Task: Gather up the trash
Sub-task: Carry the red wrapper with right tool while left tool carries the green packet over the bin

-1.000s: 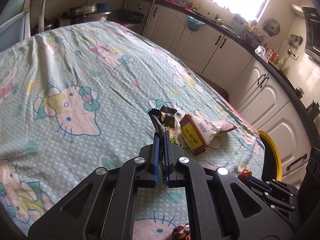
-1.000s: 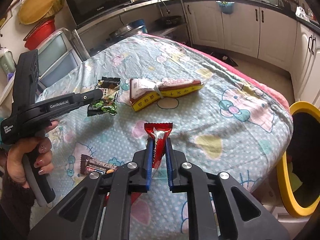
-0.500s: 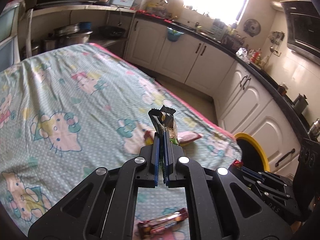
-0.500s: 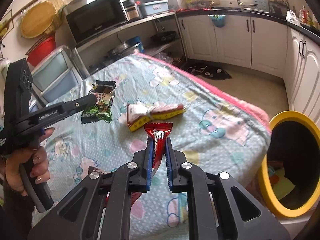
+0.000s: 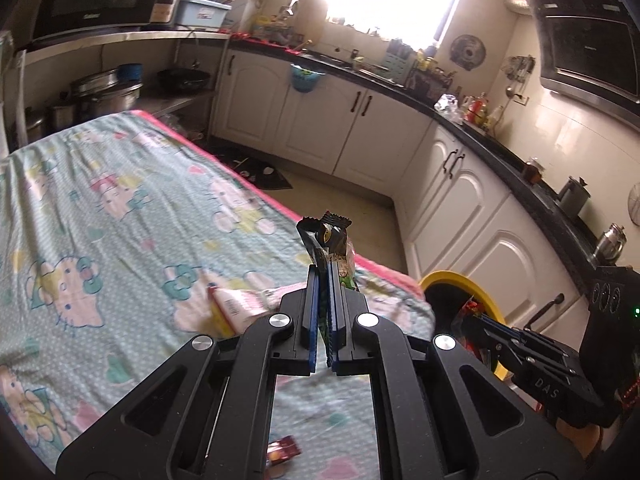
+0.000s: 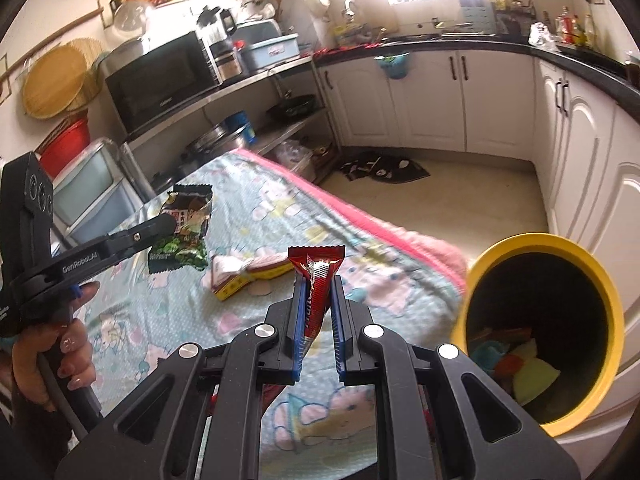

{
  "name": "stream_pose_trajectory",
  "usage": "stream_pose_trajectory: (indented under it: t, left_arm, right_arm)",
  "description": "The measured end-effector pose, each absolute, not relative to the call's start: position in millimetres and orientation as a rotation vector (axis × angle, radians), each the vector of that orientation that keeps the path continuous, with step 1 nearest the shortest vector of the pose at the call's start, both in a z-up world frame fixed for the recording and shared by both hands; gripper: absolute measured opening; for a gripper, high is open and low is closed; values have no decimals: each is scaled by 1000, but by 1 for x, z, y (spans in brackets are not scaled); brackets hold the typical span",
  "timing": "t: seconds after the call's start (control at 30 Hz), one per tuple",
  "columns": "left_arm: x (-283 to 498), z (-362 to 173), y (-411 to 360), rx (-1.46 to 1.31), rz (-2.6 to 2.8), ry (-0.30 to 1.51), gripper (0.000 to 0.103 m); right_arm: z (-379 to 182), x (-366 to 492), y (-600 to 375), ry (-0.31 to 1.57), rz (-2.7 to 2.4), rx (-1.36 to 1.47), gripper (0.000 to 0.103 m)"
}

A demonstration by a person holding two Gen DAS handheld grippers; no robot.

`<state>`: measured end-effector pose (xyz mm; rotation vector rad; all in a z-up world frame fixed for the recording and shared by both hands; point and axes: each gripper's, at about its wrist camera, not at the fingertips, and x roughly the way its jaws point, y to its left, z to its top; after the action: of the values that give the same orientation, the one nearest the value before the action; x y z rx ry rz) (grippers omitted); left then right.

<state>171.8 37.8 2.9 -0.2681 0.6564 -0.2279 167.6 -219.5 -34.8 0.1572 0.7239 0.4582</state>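
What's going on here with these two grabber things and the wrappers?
A person is clearing trash off a table covered with a cartoon-cat cloth. The left gripper is shut on a dark snack packet, and the right gripper is shut on a red candy-bar wrapper. Both are held above the table near a yellow-rimmed bin that already holds some trash. A pink and yellow packet lies on the cloth.
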Motion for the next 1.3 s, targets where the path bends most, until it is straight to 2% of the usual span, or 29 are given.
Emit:
stream_pose_trajectory:
  t: [0.83, 1.3]
  left_arm:
    - [193, 30, -63, -189, -405, 617, 1]
    - [202, 28, -120, -146, -506, 636, 1]
  right_arm:
    - [-16, 165, -331, 617, 227, 259, 12]
    - [-21, 159, -375, 587, 97, 291, 12]
